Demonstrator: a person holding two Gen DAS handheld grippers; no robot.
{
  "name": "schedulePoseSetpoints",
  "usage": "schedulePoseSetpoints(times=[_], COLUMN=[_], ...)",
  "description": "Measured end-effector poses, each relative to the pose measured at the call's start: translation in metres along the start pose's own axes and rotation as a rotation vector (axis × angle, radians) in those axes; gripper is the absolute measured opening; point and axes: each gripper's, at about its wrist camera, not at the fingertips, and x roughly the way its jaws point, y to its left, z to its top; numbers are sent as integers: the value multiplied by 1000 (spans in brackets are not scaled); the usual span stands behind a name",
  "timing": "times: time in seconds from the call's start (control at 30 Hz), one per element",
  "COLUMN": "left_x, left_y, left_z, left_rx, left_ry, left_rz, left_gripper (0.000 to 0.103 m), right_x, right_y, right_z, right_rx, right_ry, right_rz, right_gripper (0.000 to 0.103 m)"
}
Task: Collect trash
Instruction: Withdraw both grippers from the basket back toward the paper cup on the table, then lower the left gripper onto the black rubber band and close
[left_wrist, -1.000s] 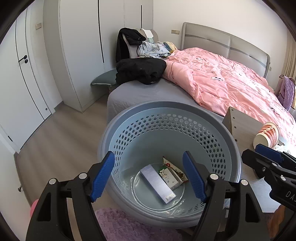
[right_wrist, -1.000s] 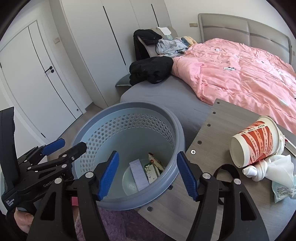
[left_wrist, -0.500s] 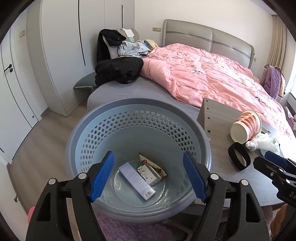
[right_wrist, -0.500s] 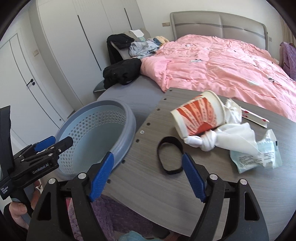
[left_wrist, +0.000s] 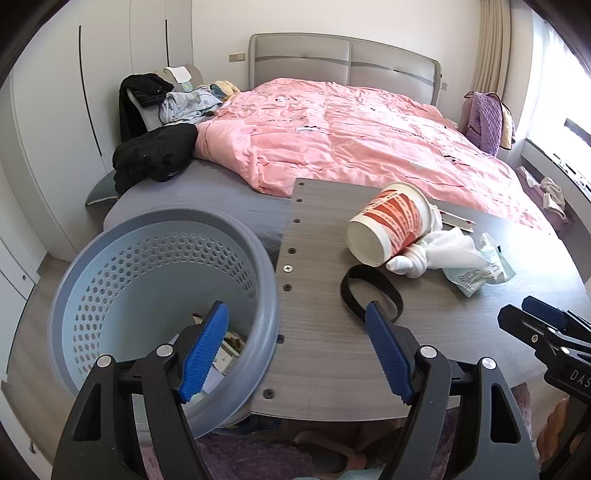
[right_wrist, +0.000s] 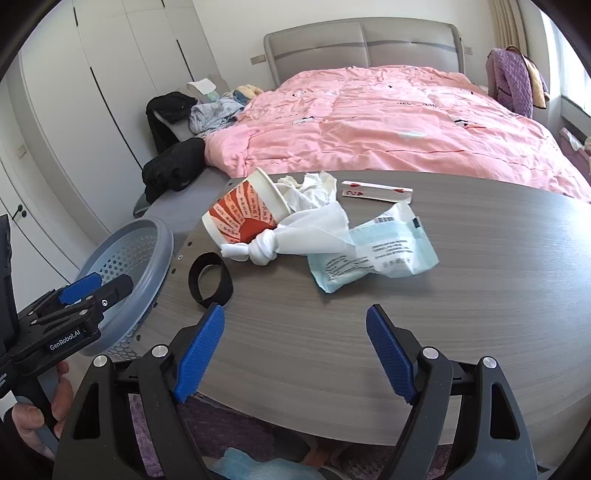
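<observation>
From the left wrist, the view had swung off the perforated grey basket (left_wrist: 162, 295) toward the table (left_wrist: 325, 354) — the left gripper (left_wrist: 295, 350) stood released, gripping nothing, cartons already lying in the basket.

From the right wrist, the right gripper (right_wrist: 295, 350), jaws opening and empty, now faced the rest — a tipped paper cup (right_wrist: 245, 216), knotted tissue (right_wrist: 295, 240), pale-blue wrapper (right_wrist: 373, 254), black band (right_wrist: 208, 280). Likely the next pickup.

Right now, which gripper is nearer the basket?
Left. The left gripper hangs at the basket's rim; the right gripper is over the table, farther off.
</observation>
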Motion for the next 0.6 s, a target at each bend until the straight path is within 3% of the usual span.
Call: schedulePoseSetpoints(times=[0.6], left_x=[27], left_y=[-47], left_z=[-1], left_rx=[59], left_ry=[72], left_rz=[-56], left_gripper=[73], right_x=[-18], right_y=[-36], right_z=[-8], right_rx=[74], right_ry=[-37], right_rz=[-33], right_gripper=[78])
